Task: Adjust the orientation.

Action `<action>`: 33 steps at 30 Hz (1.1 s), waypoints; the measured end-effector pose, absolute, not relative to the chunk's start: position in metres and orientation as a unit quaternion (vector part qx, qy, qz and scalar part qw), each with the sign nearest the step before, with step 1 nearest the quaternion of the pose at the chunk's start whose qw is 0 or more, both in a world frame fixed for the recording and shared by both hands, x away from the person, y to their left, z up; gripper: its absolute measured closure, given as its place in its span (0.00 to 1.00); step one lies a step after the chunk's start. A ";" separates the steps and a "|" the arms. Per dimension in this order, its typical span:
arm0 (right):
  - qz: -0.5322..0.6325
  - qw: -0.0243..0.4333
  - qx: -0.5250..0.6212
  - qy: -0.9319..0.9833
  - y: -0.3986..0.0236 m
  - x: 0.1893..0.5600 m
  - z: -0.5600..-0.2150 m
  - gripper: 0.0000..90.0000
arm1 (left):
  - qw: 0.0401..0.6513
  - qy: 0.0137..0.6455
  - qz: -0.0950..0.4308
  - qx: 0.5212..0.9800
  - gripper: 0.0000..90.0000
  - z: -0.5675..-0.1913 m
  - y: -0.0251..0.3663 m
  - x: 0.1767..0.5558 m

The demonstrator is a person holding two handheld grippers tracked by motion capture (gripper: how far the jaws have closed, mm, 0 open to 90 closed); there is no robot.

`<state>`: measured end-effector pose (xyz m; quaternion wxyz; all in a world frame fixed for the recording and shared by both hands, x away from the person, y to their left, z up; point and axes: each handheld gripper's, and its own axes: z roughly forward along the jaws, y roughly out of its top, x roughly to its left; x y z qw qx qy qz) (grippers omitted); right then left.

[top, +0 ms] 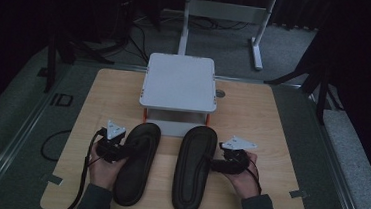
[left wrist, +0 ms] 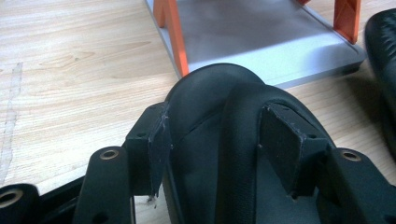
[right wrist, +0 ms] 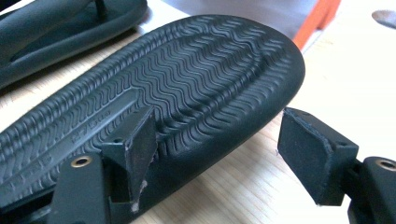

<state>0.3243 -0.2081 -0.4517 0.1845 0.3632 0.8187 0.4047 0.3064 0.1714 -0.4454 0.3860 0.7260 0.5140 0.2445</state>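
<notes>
On a wooden worktop [top: 272, 121], two black sandals lie side by side in front of a small grey two-tier rack [top: 180, 81], apparently readied for shelving. The left gripper [top: 119, 150], at about seven o'clock, pinches the strap of the upright left sandal [top: 136, 163], seemingly to carry it. The right gripper [top: 217, 163], at about five o'clock, has its jaws spread, just opened, beside the edge of the sole-up right sandal [top: 193, 168], not clamping it.
</notes>
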 end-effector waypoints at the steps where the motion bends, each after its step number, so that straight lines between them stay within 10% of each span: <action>1: 0.406 0.183 0.366 0.817 -0.212 0.325 -0.452 0.31 | 0.386 0.515 0.244 0.725 0.47 -0.446 0.172 0.307; 26: 0.340 0.299 0.485 0.749 -0.306 0.301 -0.433 0.37 | 0.380 0.517 0.246 0.726 0.47 -0.447 0.175 0.305; 33: 0.362 0.272 0.458 0.766 -0.299 0.295 -0.431 0.38 | 0.376 0.514 0.247 0.731 0.47 -0.449 0.175 0.300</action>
